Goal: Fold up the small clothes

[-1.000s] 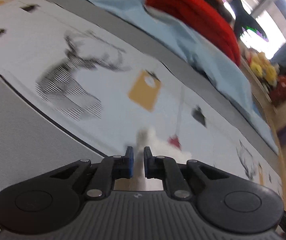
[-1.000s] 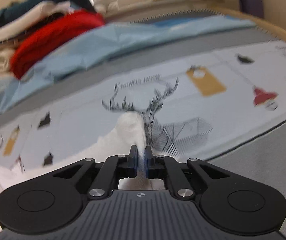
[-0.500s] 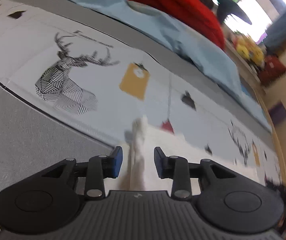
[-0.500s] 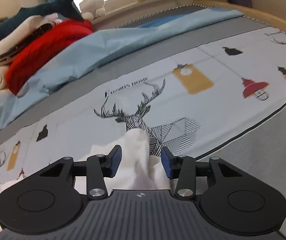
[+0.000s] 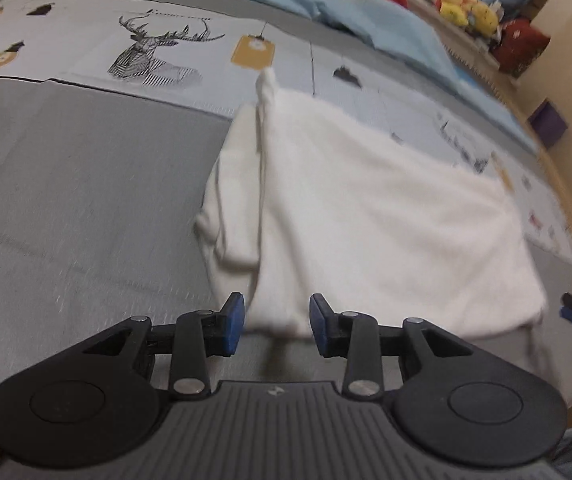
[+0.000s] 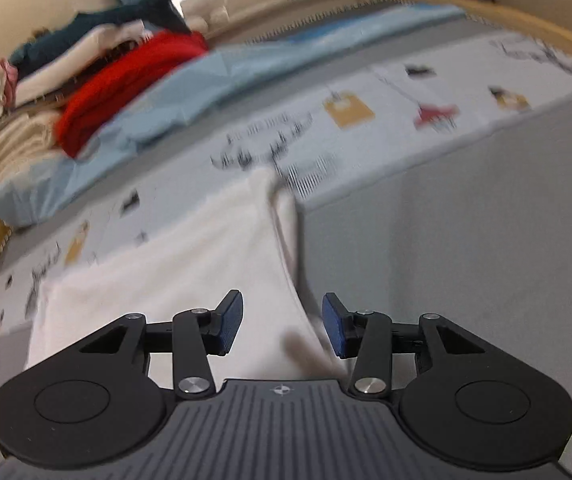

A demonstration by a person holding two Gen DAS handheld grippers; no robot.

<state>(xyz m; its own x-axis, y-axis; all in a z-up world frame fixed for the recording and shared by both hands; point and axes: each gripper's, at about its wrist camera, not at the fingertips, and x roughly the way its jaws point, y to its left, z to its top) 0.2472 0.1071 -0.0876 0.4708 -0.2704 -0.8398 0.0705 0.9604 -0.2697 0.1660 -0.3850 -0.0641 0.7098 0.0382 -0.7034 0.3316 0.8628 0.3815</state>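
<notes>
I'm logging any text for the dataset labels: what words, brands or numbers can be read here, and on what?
None can be read.
Line of dark lettering above the line-drawn deer head on the pale printed sheet: too small and blurred.
Small emblem on the left gripper body: a symbol, no letters.

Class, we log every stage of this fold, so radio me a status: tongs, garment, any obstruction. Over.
Left tongs open, right tongs open, neither gripping. White garment lying on the grey bedspread, one flap folded alongside. No obstruction seen.
</notes>
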